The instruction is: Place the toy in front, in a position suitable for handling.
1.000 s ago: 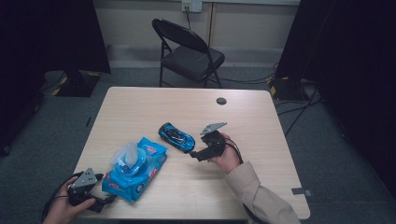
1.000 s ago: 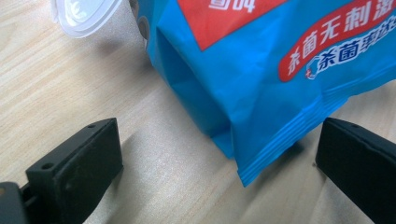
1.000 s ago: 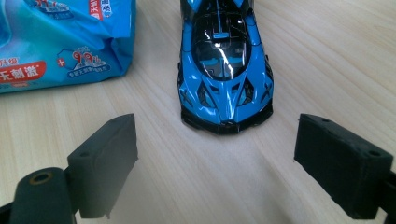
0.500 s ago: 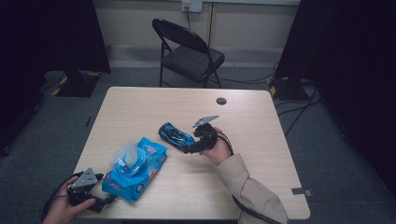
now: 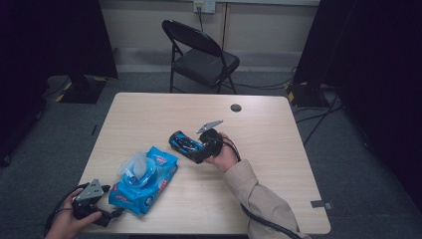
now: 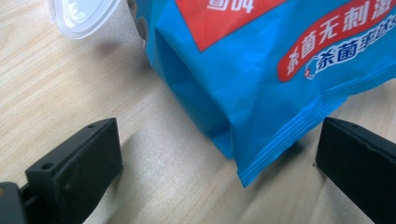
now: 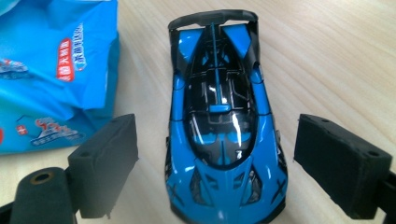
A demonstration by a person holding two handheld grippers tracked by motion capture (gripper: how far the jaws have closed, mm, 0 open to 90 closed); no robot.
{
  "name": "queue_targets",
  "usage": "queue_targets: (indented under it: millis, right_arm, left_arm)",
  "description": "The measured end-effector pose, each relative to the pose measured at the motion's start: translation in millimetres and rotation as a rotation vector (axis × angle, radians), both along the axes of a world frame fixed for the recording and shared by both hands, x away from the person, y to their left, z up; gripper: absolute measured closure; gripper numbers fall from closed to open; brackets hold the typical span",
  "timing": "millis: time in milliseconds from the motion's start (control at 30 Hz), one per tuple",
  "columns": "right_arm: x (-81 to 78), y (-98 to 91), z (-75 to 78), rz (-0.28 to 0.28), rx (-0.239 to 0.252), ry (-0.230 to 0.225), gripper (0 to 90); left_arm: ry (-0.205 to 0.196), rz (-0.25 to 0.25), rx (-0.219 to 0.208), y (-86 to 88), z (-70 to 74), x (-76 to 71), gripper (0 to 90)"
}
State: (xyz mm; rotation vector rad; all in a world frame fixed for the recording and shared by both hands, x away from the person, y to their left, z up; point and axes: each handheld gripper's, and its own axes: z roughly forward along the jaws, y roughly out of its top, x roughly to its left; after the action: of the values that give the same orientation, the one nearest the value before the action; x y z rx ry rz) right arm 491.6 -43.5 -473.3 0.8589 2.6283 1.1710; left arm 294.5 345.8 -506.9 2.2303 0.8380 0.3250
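- Right gripper (image 7: 217, 163) straddles the blue toy car (image 7: 223, 126), jaws apart (squared up for a side pinch).
- Left gripper (image 6: 219, 163), jaws apart, faces the wipes pack (image 6: 261, 70) corner, likely to steady it.

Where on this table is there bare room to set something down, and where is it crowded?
Free: the far strip of the table behind the toy car, and the right side beyond the right tool, apart from a small dark disc near the far edge. Crowded: the near left, where the blue pack lies by the left tool.
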Motion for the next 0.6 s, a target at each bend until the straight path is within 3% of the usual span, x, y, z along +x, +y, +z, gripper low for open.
queue_targets:
  millis: [333,600]
  right_arm:
    - [7.2,7.9,-4.6,0.006,0.019,-0.009,13.0]
    - [10.9,14.3,-17.6,0.008,0.033,-0.007,13.1]
  left_arm:
    - [0.0,0.0,-0.001,-0.1,-0.1,0.0,0.0]
    - [0.0,0.0,0.0,0.0,0.0,0.0,0.0]
